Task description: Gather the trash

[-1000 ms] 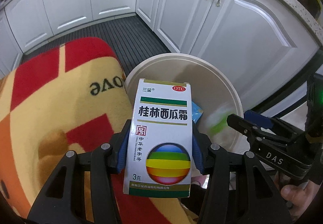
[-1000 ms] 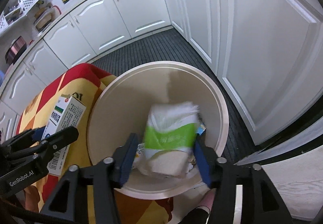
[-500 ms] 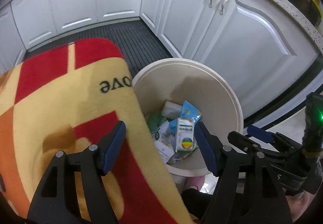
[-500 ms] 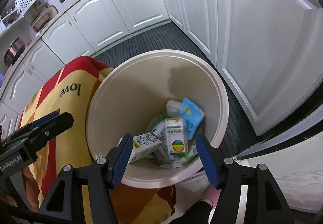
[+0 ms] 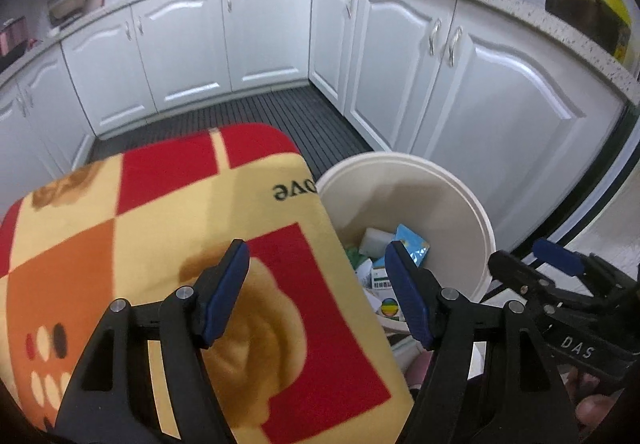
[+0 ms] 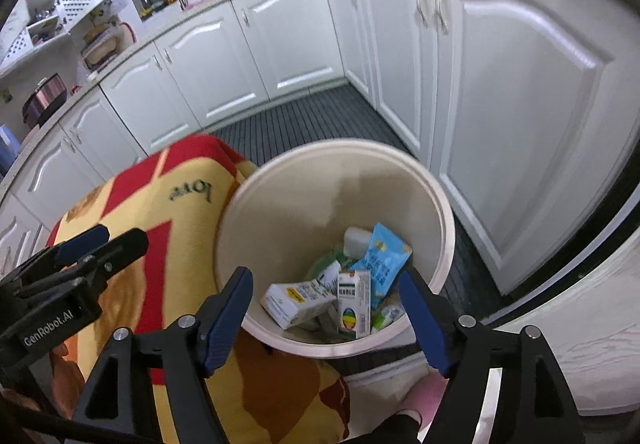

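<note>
A cream round trash bin (image 6: pixel 280 203) stands on the floor beside the table; it also shows in the left wrist view (image 5: pixel 460 211). Inside lie a white medicine box with a rainbow ball (image 6: pixel 353 304), another white carton (image 6: pixel 296 300), a light blue packet (image 6: pixel 380 256) and other wrappers. My left gripper (image 5: pixel 318 292) is open and empty above the table's edge next to the bin. My right gripper (image 6: pixel 326 316) is open and empty above the bin's near rim. Each gripper shows in the other's view, the right one (image 5: pixel 560 284) and the left one (image 6: pixel 80 260).
A red, yellow and orange cloth with the word "love" (image 5: pixel 180 228) covers the table left of the bin. White kitchen cabinets (image 5: pixel 440 75) curve around behind, over a dark ribbed floor mat (image 5: pixel 280 111). A pink slipper (image 6: pixel 424 396) is below the bin.
My left gripper opened and dropped the rainbow medicine box into the bin; my right gripper let the green and white pack fall in. Both grippers then lifted and drew back.
</note>
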Demonstrator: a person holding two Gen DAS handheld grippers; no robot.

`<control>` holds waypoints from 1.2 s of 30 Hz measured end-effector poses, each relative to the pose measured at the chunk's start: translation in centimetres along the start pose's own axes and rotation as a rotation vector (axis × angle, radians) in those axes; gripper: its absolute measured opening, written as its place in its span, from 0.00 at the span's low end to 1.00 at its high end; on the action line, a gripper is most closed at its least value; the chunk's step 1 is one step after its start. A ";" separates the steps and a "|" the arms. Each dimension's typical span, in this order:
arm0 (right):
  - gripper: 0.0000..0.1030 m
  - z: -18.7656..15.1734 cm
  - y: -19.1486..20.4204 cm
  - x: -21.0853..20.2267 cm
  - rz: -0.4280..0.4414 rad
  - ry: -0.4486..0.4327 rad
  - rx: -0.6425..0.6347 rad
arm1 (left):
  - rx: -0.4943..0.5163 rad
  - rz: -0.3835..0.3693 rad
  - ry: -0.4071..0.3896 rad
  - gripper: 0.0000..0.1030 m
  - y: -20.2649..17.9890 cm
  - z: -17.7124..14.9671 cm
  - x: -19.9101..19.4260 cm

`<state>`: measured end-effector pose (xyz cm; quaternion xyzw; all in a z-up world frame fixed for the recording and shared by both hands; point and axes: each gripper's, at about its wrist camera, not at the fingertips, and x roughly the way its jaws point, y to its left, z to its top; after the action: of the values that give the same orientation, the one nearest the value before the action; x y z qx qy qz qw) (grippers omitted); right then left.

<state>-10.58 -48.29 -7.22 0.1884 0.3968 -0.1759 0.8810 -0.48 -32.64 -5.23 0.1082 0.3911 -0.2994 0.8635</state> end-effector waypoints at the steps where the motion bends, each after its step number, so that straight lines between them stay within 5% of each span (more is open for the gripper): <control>1: 0.74 0.0 0.3 -0.6 -0.006 -0.017 -0.004 | -0.001 0.002 -0.013 0.67 0.2 -0.1 -0.6; 16: 0.87 -1.0 5.4 -10.3 -0.096 -0.306 -0.094 | -0.015 0.018 -0.257 0.68 1.3 -1.7 -10.4; 36: 0.93 -2.1 7.8 -14.9 -0.104 -0.448 -0.111 | -0.051 -0.001 -0.368 0.68 2.2 -2.9 -14.4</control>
<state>-17.58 -38.16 4.42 0.0751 0.2096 -0.2366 0.9457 -8.33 -23.45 3.40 0.0293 0.2341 -0.3045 0.9228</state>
